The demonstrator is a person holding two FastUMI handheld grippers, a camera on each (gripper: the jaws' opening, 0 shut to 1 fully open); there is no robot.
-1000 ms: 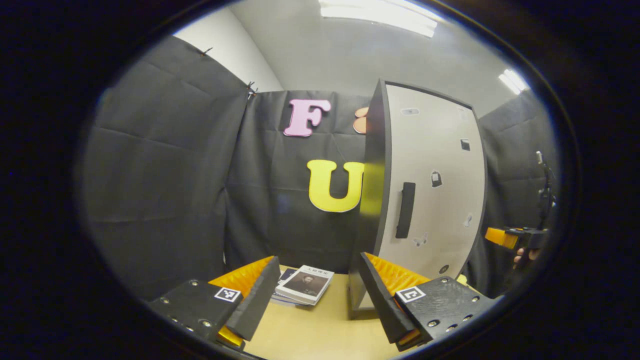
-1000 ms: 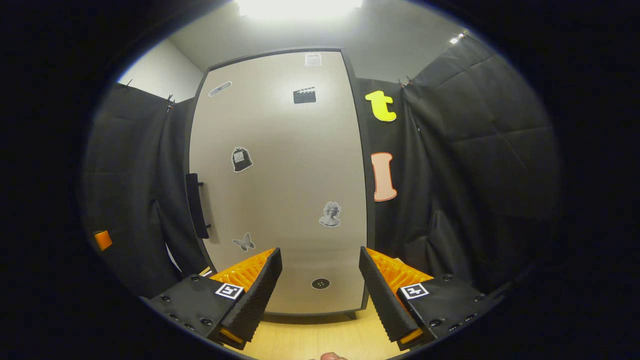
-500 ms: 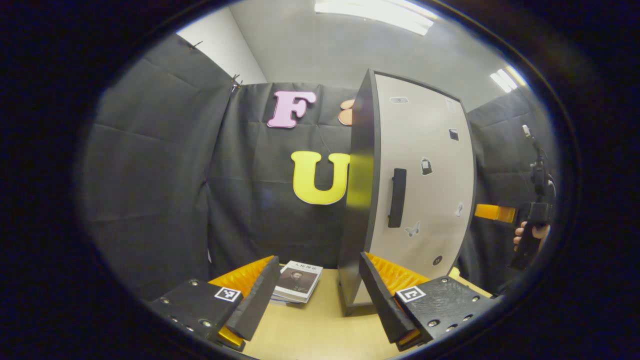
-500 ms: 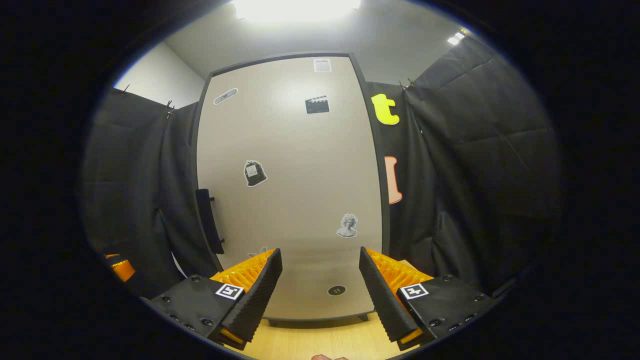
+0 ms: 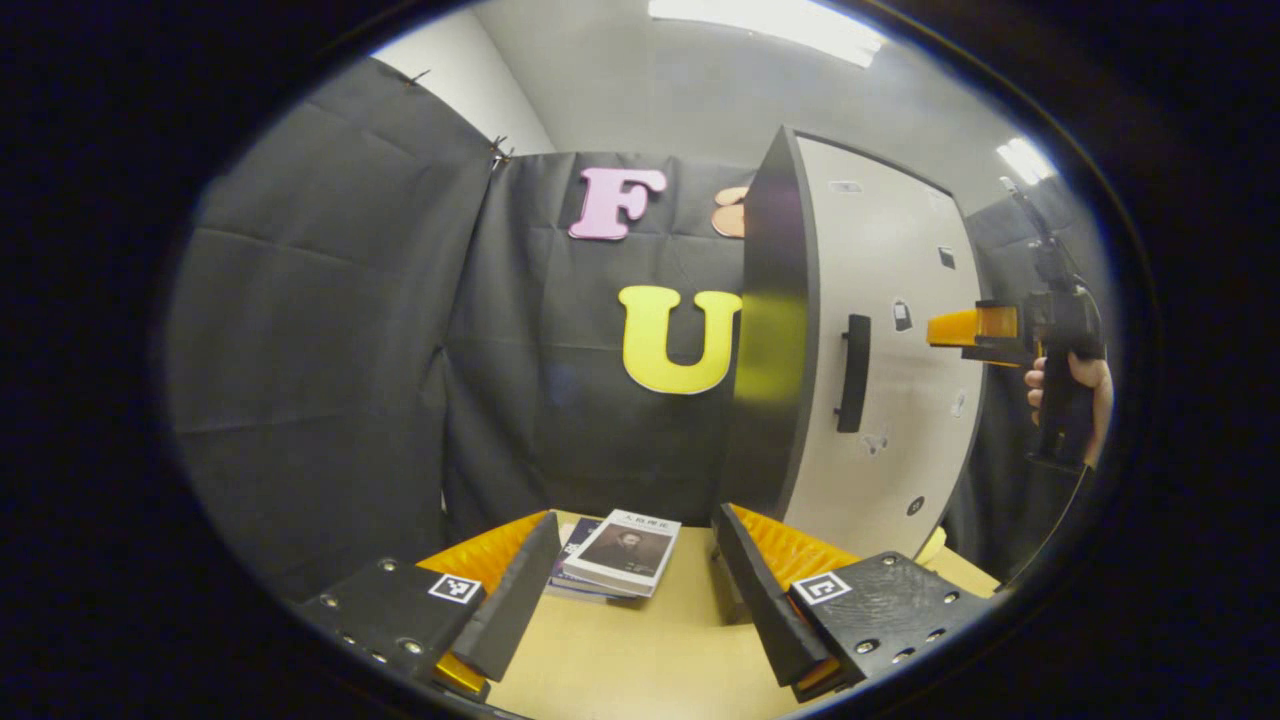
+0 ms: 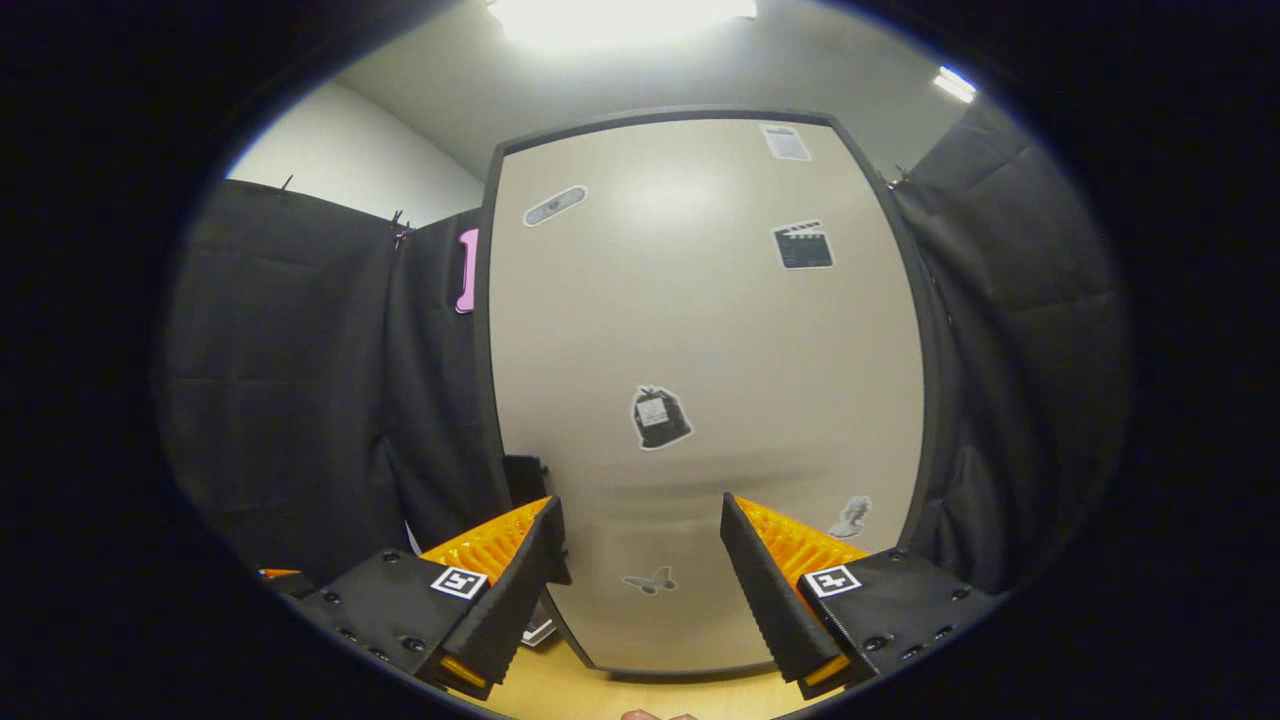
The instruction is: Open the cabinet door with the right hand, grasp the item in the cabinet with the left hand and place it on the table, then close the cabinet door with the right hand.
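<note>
A tall cabinet stands on the wooden table, its pale door shut and dotted with small stickers. The black vertical handle sits near the door's left edge. My left gripper hangs open low over the table, left of the cabinet, with nothing between its fingers. In the right gripper view my right gripper is open and faces the door closely; the handle peeks out behind its left finger. The left gripper view shows the right gripper raised beside the door, right of the handle, held by a hand.
A small stack of books lies on the table just left of the cabinet, ahead of my left gripper. Black cloth walls close the booth on all sides. The cabinet's dark side panel faces the left gripper.
My right gripper has risen and come closer to the door, drifting left toward the handle. The left gripper stayed low and open, its view swinging slightly. The door stays shut.
</note>
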